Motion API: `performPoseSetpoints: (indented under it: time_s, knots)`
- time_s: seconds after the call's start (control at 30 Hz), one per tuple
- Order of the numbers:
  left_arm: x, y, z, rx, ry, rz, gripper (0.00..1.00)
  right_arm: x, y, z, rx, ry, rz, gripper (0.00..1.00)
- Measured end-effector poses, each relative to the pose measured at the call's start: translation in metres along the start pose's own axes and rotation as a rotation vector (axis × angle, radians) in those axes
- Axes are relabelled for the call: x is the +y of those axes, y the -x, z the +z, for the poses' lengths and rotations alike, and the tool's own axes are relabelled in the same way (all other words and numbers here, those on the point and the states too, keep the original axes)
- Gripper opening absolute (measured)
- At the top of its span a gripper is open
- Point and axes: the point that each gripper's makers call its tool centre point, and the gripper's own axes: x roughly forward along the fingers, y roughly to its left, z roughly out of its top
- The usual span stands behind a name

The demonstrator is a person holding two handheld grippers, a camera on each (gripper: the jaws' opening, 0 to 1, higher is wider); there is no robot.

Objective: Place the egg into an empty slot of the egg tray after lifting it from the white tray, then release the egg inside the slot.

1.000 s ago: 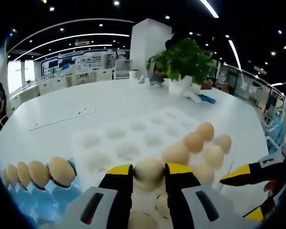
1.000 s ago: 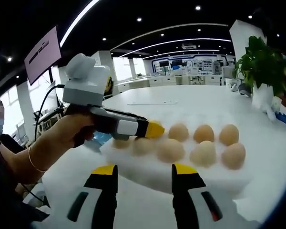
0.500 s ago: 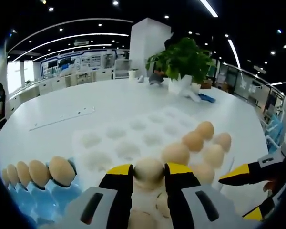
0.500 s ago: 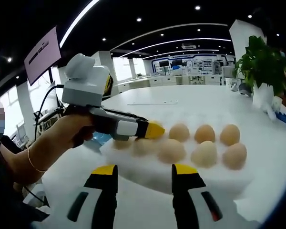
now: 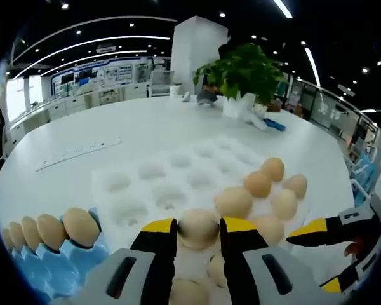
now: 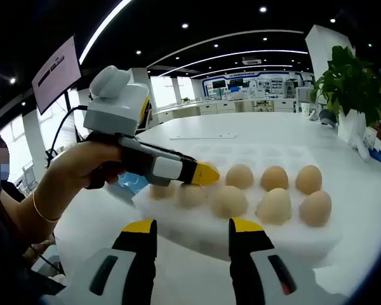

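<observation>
Between the left gripper's (image 5: 198,230) yellow-tipped jaws, a pale tan egg (image 5: 197,227) is being pinched and is now rising slightly off the white foam egg tray (image 5: 171,184), so lifting seems underway. The right gripper (image 6: 192,232) is hovering open-jawed, holding nothing, beside the tray.

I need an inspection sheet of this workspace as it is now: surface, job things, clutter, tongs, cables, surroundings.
Surface: white table, wide and round-edged.
Job's things: white tray with many empty hollows and eggs along one side; egg held between the left tongs; blue egg tray with a row of eggs.
Clutter: thin flat strip on the table; blue item by the plant.
Tongs: left tongs shut on the egg; right tongs open, holding nothing.
Cables: black cable behind the left tongs.
Surroundings: potted plant, white pillar, ceiling lights.
</observation>
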Motion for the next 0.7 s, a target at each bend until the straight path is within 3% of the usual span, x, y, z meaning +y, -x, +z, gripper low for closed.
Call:
performPoseSetpoints:
  time_s: [0.1, 0.23, 0.33, 0.7]
  knots:
    - [-0.0026, -0.0001, -0.0001, 0.007, 0.000, 0.003, 0.32, -0.0002, -0.0007, 0.0003, 0.001, 0.000, 0.002, 0.47]
    - [0.0019, -0.0013, -0.0034, 0.050, -0.065, 0.084, 0.28, 0.0004, -0.0024, 0.0008, 0.004, 0.005, 0.000, 0.47]
    - [0.0021, -0.0057, -0.0006, 0.073, -0.073, 0.071, 0.27, 0.0006, -0.0024, 0.0007, 0.002, 0.002, 0.000, 0.47]
    - [-0.0022, 0.0030, 0.0063, 0.020, -0.120, 0.091, 0.26, 0.0001, -0.0028, 0.0013, 0.003, -0.003, -0.003, 0.47]
